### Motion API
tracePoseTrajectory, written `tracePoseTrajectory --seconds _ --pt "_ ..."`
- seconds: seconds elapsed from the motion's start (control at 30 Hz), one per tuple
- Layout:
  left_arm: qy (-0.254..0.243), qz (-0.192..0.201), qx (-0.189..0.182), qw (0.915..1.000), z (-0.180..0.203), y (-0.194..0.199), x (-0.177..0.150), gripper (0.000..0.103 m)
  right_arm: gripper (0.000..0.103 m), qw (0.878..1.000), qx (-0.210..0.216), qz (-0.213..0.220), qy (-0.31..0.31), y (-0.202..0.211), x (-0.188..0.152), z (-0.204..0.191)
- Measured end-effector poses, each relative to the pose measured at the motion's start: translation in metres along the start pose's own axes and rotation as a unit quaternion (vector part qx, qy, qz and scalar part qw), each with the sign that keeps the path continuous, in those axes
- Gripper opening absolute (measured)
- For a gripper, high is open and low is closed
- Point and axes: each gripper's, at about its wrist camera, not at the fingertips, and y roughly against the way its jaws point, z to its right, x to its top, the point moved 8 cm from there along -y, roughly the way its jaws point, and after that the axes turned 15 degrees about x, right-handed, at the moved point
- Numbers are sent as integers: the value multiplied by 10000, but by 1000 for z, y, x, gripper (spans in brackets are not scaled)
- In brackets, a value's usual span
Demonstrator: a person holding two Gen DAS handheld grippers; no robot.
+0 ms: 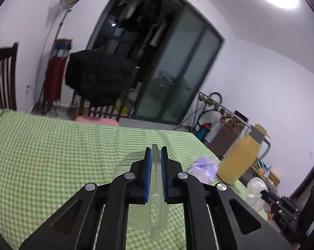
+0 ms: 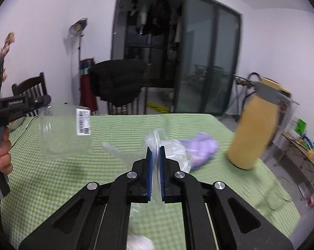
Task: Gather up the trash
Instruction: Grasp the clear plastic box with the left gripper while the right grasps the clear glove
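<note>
only on right wrist view, barcode label [image 2: 83, 121] on clear tub [image 2: 65, 129]

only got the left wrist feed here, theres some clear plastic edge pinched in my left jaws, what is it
Observer: The right wrist view shows it whole: a clear plastic container with a white barcode label, held above the green checked tablecloth by the left gripper.
Operator: and the right gripper, holding anything
Observer: Yes. The right gripper is shut on a thin clear plastic bag.
Operator: that purple thing by the jug, is it grabbed too
Observer: No. The purple crumpled item lies on the cloth behind the bag, left of the yellow jug, with no jaws around it.
</note>
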Motion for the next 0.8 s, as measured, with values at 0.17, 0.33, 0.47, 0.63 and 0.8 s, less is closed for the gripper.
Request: tracePoseTrajectory --seconds 0.17,0.33,0.47,0.63,0.8 --pt "-403 188 -343 9984 41 27 -10 6 6 9989 -414 180 -142 63 -25 49" --pt "-637 71 -686 9956 79 50 -30 6 6 9955 -749 265 -523 122 -60 99" --pt "-1017 83 -1107 9886 129 82 -44 6 6 9913 -1044 325 -734 164 -89 130" --pt "-1431 51 -1533 9777 187 114 -69 6 6 9830 -1296 399 -1238 213 -138 169" --pt "-1650 -171 -1915 9674 236 135 -102 6 6 9745 -1565 407 -1556 256 -181 197"
